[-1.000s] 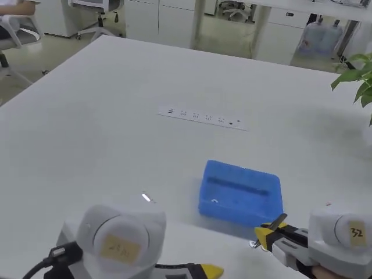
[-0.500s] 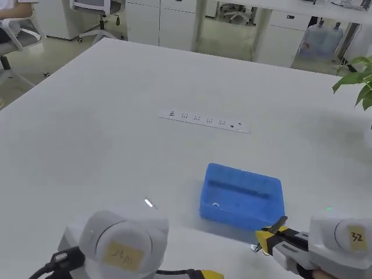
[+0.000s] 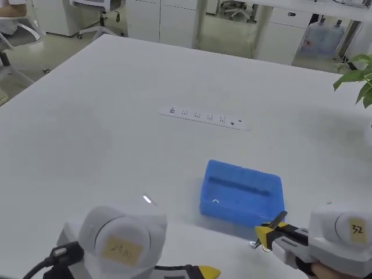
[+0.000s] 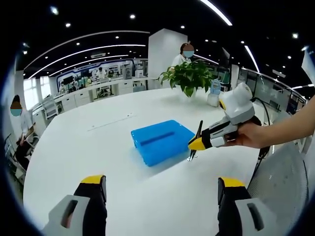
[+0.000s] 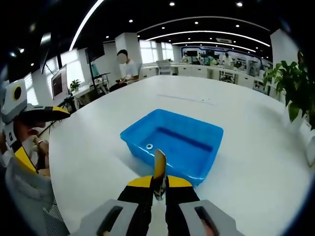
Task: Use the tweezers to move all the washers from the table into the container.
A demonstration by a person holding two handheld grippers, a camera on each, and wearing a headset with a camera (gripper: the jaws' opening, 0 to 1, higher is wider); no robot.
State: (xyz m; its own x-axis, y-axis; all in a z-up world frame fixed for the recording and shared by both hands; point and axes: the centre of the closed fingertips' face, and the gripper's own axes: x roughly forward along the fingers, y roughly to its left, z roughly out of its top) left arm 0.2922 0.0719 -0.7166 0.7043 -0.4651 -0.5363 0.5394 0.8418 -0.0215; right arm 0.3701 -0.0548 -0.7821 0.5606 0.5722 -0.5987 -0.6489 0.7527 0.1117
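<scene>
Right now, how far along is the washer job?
Done: one washer lies in the blue container. In hand: the right gripper is shut on the tweezers; the left gripper is open. Remaining: a bright speck on the table may be a washer; too small to tell.

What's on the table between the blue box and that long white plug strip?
Nothing. In the head view, the white table between the blue container and the power strip is bare.

Matt plastic container [image 5: 187, 142]; shiny metal tweezers [image 5: 159, 164] (smooth white table [image 3: 116, 116]).
</scene>
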